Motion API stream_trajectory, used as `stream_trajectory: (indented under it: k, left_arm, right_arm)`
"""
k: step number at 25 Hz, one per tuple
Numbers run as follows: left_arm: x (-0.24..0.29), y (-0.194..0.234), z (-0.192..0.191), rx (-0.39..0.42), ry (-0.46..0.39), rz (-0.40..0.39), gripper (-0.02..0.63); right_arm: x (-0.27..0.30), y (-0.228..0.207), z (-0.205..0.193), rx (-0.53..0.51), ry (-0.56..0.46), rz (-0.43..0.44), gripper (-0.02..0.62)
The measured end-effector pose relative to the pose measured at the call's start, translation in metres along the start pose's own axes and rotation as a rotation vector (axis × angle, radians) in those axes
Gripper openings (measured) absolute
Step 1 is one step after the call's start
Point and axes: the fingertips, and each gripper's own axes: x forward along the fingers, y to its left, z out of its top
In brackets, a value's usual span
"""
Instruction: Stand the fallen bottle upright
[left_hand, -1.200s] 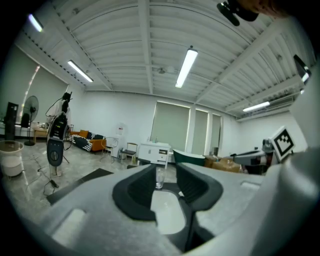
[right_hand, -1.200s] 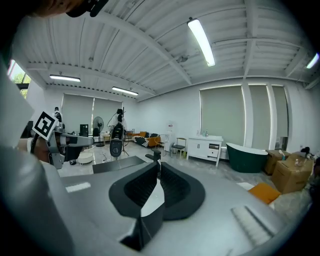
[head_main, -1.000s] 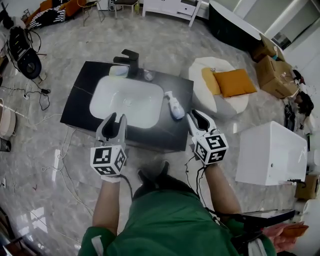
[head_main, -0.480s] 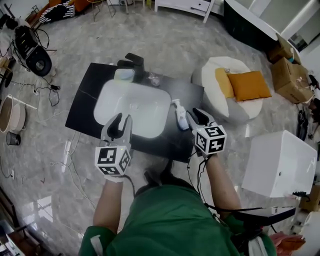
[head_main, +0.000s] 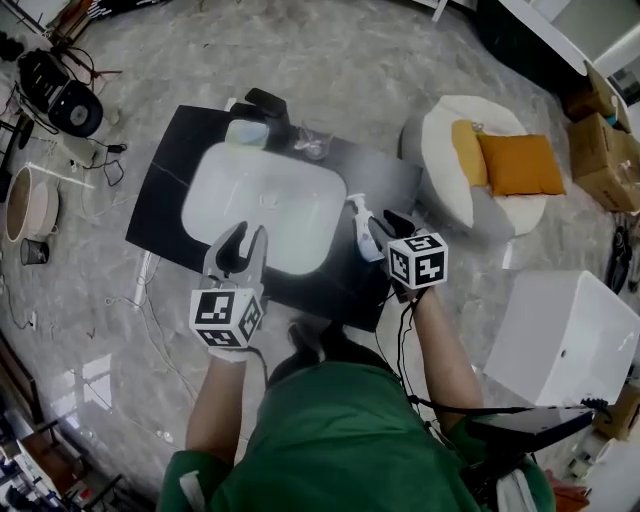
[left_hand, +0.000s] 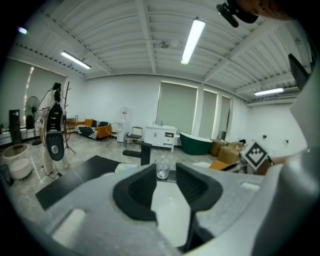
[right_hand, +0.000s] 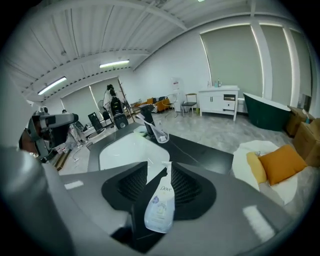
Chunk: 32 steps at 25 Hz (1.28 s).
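The fallen bottle (head_main: 361, 228), a white pump bottle, lies on its side on the black counter (head_main: 168, 190), just beside the right edge of the white basin (head_main: 262, 205), with its pump head pointing toward the back of the counter. The right gripper (head_main: 388, 226) hangs tilted down right over it. Its jaws have just been opening and now stand wide. In the right gripper view the bottle shows in the gap between them, its broad base nearer the camera, and neither pad presses on it. The left gripper (head_main: 250, 236) hovers over the front rim of the basin. Its jaws are apart too, with nothing between them, and the clear glass (head_main: 312, 140) shows far off through the gap in the left gripper view. That glass stands at the back of the counter, near the black faucet (head_main: 266, 103). To the right of the counter, on the marble floor, sits a round white seat (head_main: 446, 190) with an orange cushion (head_main: 520, 165) on it.
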Motion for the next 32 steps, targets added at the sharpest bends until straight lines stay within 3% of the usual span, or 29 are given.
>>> stream_trajectory:
  k: [7, 14, 19, 25, 32]
  left_arm:
    - [0.005, 0.007, -0.018, -0.025, 0.043, 0.068, 0.121]
    - [-0.02, 0.03, -0.037, -0.055, 0.079, 0.189, 0.121]
    - [-0.048, 0.049, -0.048, -0.098, 0.081, 0.292, 0.115]
    - [-0.069, 0.057, -0.049, -0.153, 0.068, 0.322, 0.098]
    - [-0.069, 0.053, -0.026, -0.131, 0.028, 0.309, 0.091]
  right_arm:
    - [0.048, -0.018, -0.015, 0.009, 0.091, 0.049, 0.15]
    - [0.099, -0.027, -0.027, 0.061, 0.228, 0.087, 0.15]
    - [0.126, -0.035, -0.038, 0.196, 0.307, 0.091, 0.15]
    - [0.126, -0.034, -0.043, 0.175, 0.332, 0.062, 0.14]
    - [0.102, -0.038, -0.029, 0.185, 0.238, 0.033, 0.103]
